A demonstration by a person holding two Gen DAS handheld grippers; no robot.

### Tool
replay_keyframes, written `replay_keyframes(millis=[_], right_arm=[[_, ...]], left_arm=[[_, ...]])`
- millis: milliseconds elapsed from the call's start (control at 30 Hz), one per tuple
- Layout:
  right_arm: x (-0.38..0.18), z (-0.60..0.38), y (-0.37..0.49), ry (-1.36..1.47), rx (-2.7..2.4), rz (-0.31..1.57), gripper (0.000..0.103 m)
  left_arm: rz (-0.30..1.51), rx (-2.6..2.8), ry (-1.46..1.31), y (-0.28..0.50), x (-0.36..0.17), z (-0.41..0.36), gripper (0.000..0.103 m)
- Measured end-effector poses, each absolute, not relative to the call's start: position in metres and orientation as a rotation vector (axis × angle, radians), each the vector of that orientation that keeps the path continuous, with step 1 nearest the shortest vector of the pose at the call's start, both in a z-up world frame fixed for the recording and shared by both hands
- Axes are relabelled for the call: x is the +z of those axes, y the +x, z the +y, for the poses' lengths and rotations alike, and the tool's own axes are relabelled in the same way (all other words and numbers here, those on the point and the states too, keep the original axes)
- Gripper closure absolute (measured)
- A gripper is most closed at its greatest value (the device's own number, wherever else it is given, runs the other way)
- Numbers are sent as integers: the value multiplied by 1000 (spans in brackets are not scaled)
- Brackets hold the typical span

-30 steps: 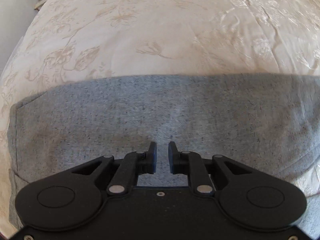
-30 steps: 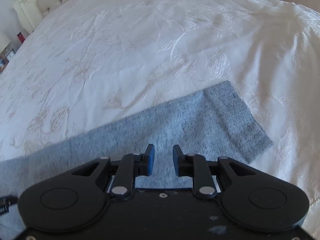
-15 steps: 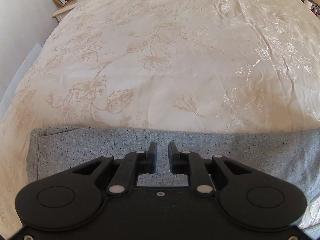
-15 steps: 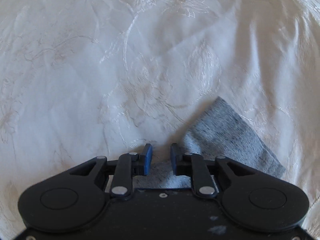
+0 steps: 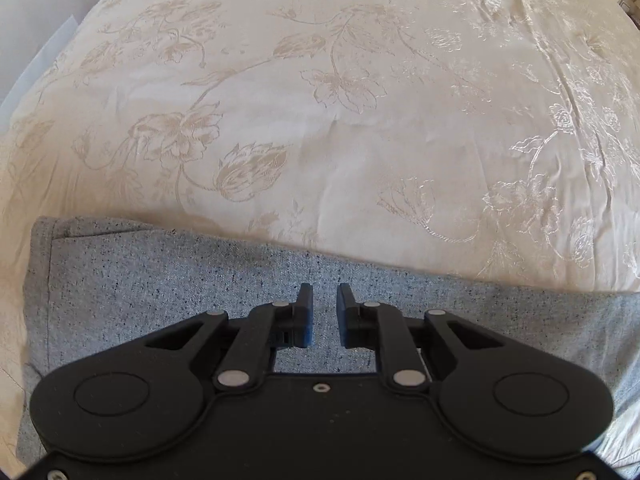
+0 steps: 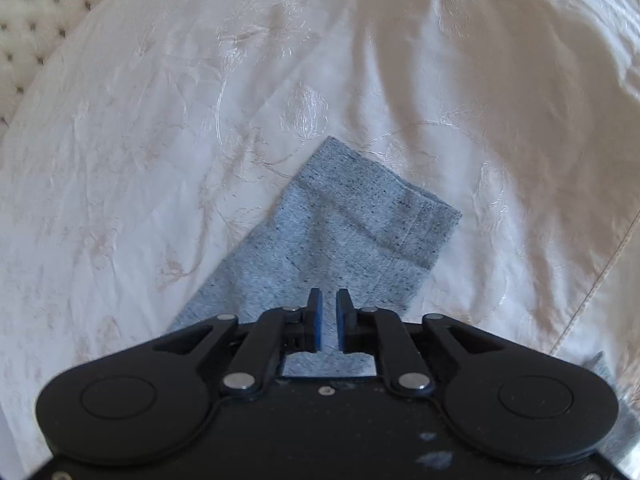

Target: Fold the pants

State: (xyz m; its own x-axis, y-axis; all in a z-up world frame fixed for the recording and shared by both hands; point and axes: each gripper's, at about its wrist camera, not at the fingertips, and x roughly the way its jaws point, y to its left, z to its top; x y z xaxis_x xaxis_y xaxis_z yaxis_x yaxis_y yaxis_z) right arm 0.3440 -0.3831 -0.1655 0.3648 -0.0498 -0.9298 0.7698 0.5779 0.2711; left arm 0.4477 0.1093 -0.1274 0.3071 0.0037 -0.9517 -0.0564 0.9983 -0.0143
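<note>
Left gripper (image 5: 324, 312) sits over the grey pants (image 5: 168, 280), jaws apart with a narrow gap, nothing between them; grey fabric shows through the gap. In the left wrist view the pants lie flat on the bed (image 5: 360, 128) as a wide band across the lower frame. Their left end has a stitched seam running parallel to the edge. The far edge of the pants is straight against the cream floral bedspread.

Right gripper (image 6: 329, 316) is over the other end of the pants (image 6: 340, 248), jaws nearly together, thin slit between the blue pads (image 6: 317, 320). Fabric is visible behind the slit, but I cannot tell if any is pinched. In the right wrist view a leg runs diagonally up and right from under the gripper and ends in a hemmed cuff (image 6: 384, 208) lying flat on the bedspread. A tufted headboard (image 6: 36, 12) shows at upper left. A piped seam of the bedspread (image 6: 592, 292) runs down the right side.
</note>
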Motion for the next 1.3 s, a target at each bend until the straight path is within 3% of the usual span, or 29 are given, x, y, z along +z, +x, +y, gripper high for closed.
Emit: replay_keyframes(millis=[233,433,467,500,533,567,667,767,933,1100,1300], right_arm=[[-189,-369,433,736,-705,1044,72],[-229,-354,488,559,-799,1274,73],[-235,-352,486,549,-819,1311,80],[-235,-352,480,568,-822,1297,82],[-233,-351,472,593,-813,1275,98],[-228,-350,462,610,-785,1262,100],[-202,-345,431,570,-716,1205,100],[-177,-342,391,600,-657,1164,100],[-148,-335,316,655,-620,1135,100],[-144,-327,261,667,-614,1154,100],[-147,-315,239,681,-603,1158,100]], left_arm=[[1236,13,25,440,-120,101,80],[1255,31,47,443,-129,109,80],[1261,36,45,444,-131,111,80],[1266,38,39,446,-133,113,80],[1269,37,31,449,-134,115,80],[1272,35,17,451,-135,117,80],[1286,36,-42,462,-137,123,80],[1318,40,-121,475,-140,129,68],[1361,52,-183,489,-147,133,63],[1409,98,-173,499,-162,136,54],[1485,169,-74,505,-184,137,53]])
